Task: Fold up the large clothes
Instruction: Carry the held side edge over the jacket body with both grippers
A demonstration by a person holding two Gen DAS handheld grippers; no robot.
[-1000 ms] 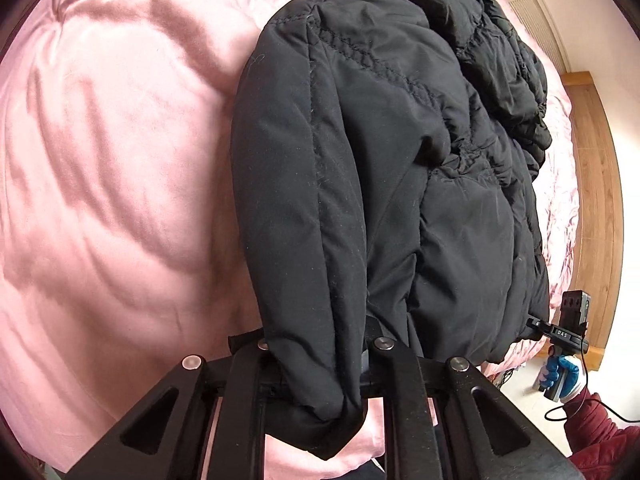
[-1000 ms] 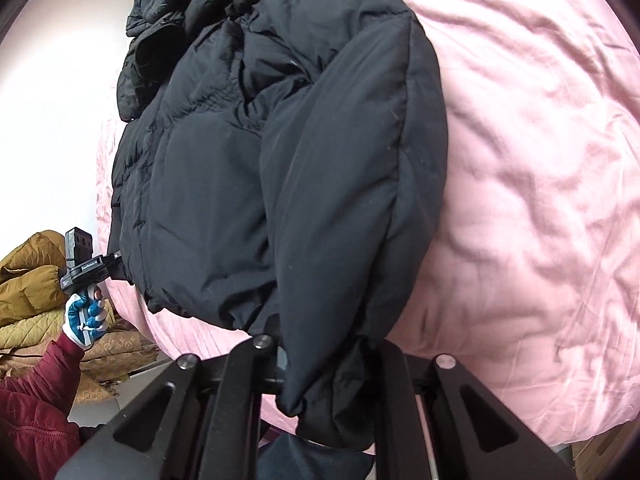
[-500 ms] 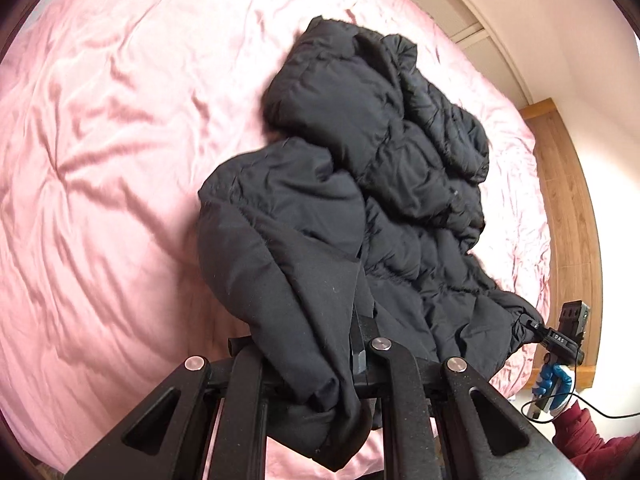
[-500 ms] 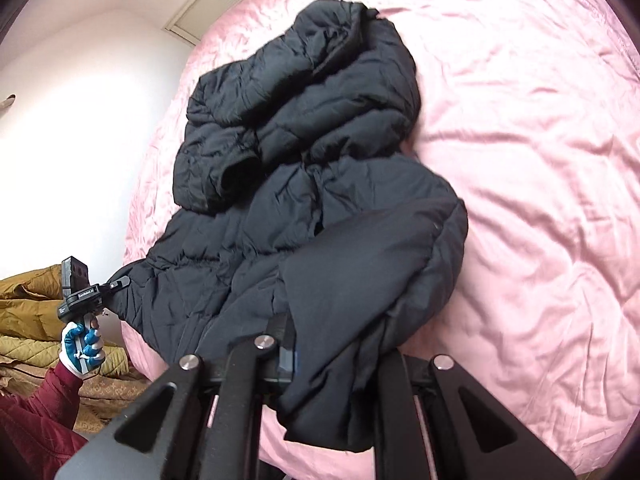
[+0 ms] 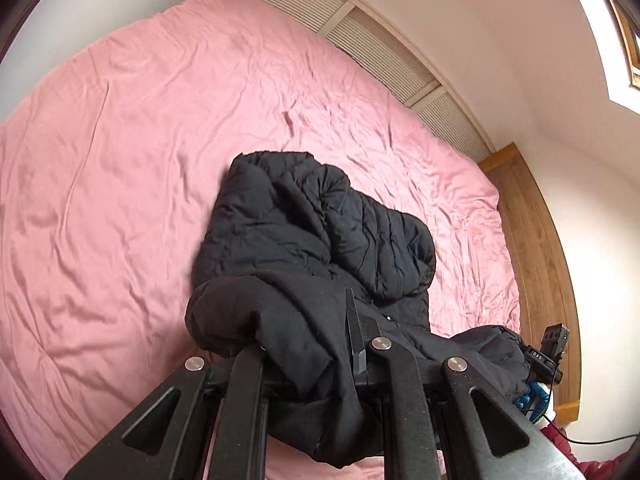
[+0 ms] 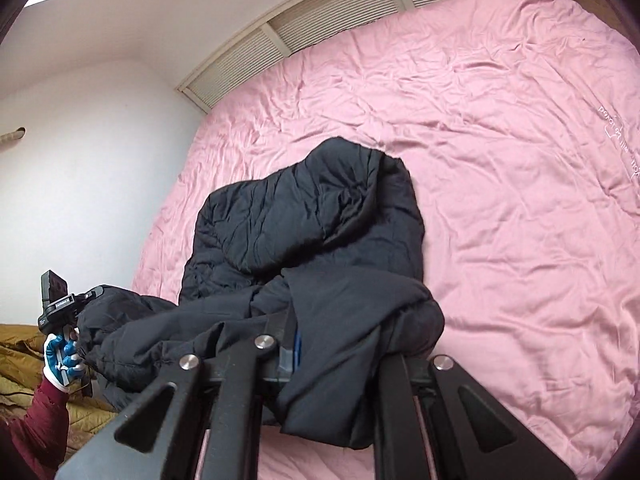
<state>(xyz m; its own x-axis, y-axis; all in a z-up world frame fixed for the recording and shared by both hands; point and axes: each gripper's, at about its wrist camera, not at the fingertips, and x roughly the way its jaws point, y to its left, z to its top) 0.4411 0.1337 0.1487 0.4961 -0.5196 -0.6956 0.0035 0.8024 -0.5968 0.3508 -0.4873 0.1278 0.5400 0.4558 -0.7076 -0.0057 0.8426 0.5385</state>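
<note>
Lifting jacket point(image 5: 304, 240) hem off bed point(image 5: 120, 128): left claw point(image 5: 308, 344), right claw point(image 6: 332, 344) both clamped on it. Next: carry hem toward upper frame, lay over collar.

A wide bed point(image 5: 120, 160) carries everything, covered by a wrinkled pink sheet point(image 6: 520, 200). A black padded jacket point(image 5: 312, 224) lies bunched on it, its near end lifted off.
</note>
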